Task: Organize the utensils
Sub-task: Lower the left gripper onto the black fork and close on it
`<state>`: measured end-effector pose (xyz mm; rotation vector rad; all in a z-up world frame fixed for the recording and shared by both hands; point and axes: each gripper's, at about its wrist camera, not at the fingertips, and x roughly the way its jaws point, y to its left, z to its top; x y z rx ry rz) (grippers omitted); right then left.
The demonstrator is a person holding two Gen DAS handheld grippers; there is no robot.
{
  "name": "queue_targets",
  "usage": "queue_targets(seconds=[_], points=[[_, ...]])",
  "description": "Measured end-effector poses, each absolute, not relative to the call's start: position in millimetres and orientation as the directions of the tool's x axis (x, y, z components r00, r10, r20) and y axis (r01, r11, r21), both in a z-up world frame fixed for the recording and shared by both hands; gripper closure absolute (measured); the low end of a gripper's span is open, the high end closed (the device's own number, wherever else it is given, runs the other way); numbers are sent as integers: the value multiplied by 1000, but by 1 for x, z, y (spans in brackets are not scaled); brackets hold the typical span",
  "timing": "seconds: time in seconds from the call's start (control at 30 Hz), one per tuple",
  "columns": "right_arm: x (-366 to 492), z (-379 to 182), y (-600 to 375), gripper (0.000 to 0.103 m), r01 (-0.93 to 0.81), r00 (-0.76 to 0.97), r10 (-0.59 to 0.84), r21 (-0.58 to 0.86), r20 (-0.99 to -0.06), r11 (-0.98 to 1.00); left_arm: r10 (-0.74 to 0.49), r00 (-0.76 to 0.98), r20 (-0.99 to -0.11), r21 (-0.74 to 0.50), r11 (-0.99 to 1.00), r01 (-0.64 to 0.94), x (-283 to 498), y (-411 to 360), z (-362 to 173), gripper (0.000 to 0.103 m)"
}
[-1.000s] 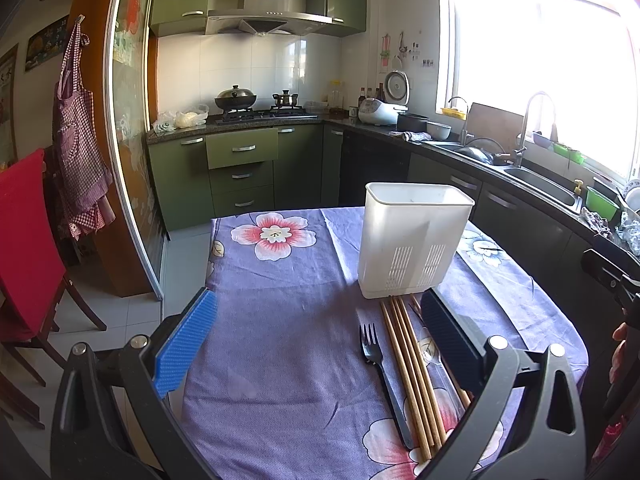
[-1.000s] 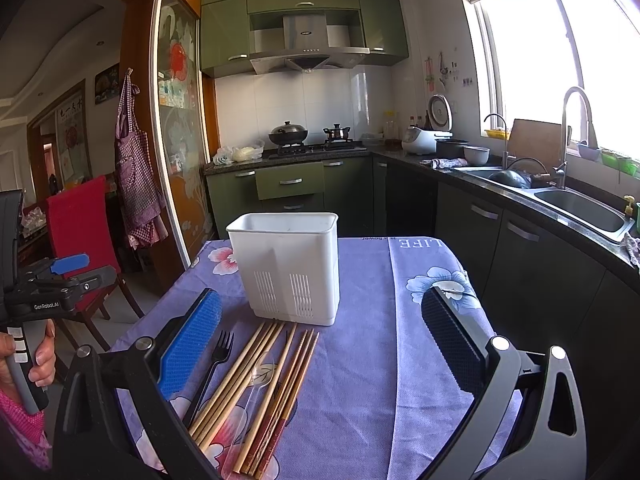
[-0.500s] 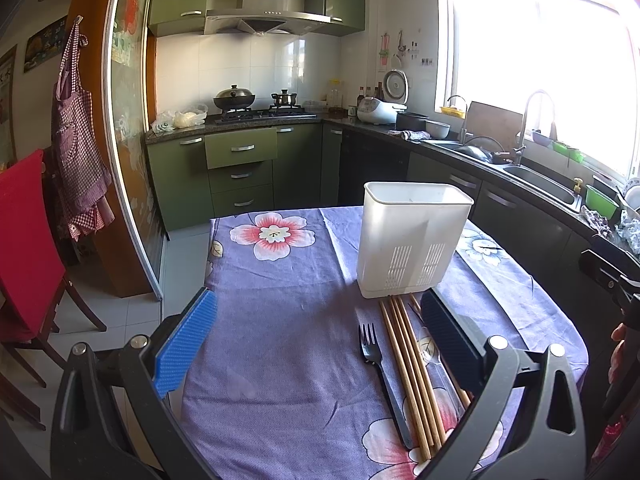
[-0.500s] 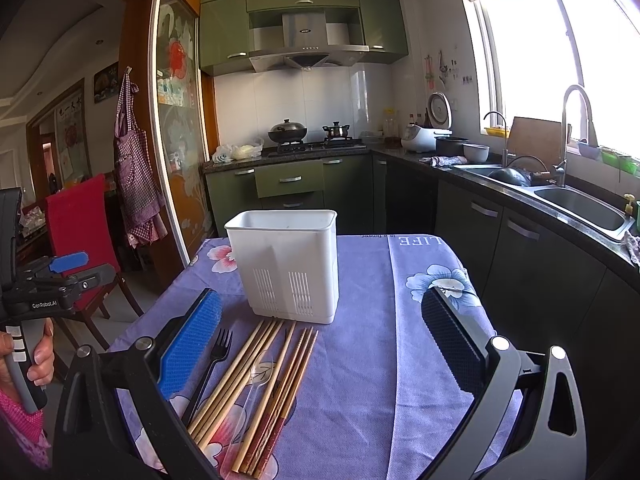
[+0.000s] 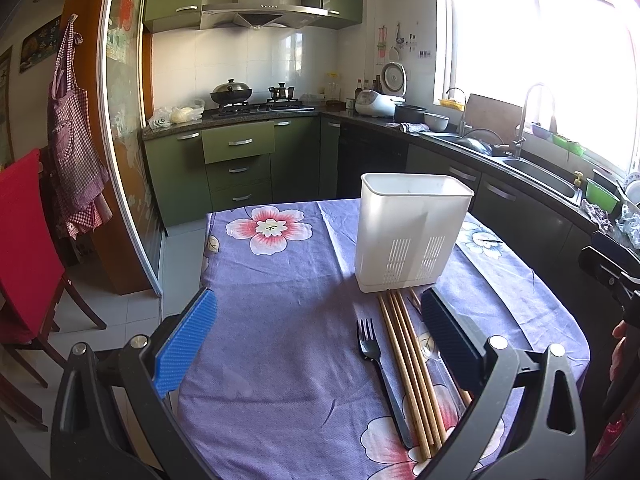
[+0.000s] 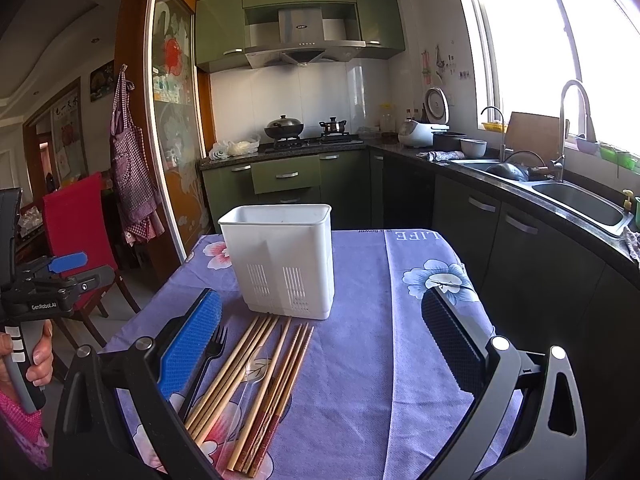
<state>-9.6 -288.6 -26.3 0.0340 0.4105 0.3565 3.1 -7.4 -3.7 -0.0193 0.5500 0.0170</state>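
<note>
A bench (image 5: 280, 280) covered with a purple flowered cloth (image 6: 360, 360) carries the utensils. A white plastic utensil holder (image 5: 412, 232) stands upright toward the far edge of the bench, its slotted wall facing the cameras; what lies inside it cannot be seen from here. Just in front of the holder, toward the near edge, lies a row of utensils side by side, all pointing roughly at the holder. A black fork (image 5: 380, 372) lies outermost on the left side of the row, tines toward the holder. Beside it lie pale wooden chopsticks (image 5: 408, 364), their tips almost touching the foot of the holder. In the right wrist view darker reddish chopsticks (image 6: 280, 392) lie to the right of the pale ones, and a clear plastic spoon (image 6: 250, 372) rests over the middle of the bundle.

The left claw (image 5: 320, 332) hangs above the near part of the bench, released, its jaws wide apart and holding nothing; its right finger stands over the chopsticks. The right claw (image 6: 320, 336) is likewise released and holds nothing, its blue-padded left finger just over the fork. The person's left hand (image 6: 24, 360) grips a claw handle at the left edge of the right wrist view.
</note>
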Motion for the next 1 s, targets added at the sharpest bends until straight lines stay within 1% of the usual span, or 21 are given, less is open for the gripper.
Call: queue_targets(seconds=[0.23, 0.33, 0.4, 0.5, 0.63, 0.73, 0.77, 0.83, 0.87, 0.9, 0.93, 1.0], points=[[-4, -30, -290, 4, -325, 849, 340, 109, -405, 940, 9, 843, -537, -9, 1000, -16, 9, -11, -8, 6], [5, -35, -287, 4, -329, 831, 341, 106, -439, 938, 0, 823, -568, -14, 1000, -10, 18, -12, -11, 6], [16, -40, -284, 4, -338, 797, 345, 107, -496, 935, 6, 790, -613, -11, 1000, -16, 29, -13, -15, 6], [34, -51, -283, 4, -325, 749, 329, 113, -575, 939, 23, 710, -703, 4, 1000, -30, 52, -15, -30, 6], [49, -61, -287, 4, -312, 716, 328, 138, -616, 940, -11, 577, -816, -21, 1000, -11, 82, -21, -62, 6], [55, -67, -289, 4, -299, 702, 312, 134, -639, 945, -57, 485, -873, -73, 997, -13, 99, -26, -85, 6], [57, -69, -290, 4, -296, 693, 310, 136, -651, 946, -55, 461, -886, -70, 997, -14, 103, -29, -92, 9], [62, -73, -292, 4, -278, 669, 300, 144, -680, 950, -39, 423, -906, -50, 999, -14, 107, -35, -103, 25], [64, -76, -293, 4, -269, 657, 298, 154, -693, 951, -38, 396, -918, -48, 999, -14, 108, -37, -108, 39], [66, -79, -295, 4, -265, 646, 305, 169, -700, 949, -44, 372, -927, -53, 998, -15, 109, -39, -114, 48], [68, -80, -296, 4, -264, 635, 317, 189, -705, 946, -46, 348, -936, -55, 998, -15, 109, -42, -119, 51], [70, -82, -300, 4, -264, 615, 335, 214, -713, 940, -48, 320, -946, -58, 998, -21, 110, -46, -125, 52]])
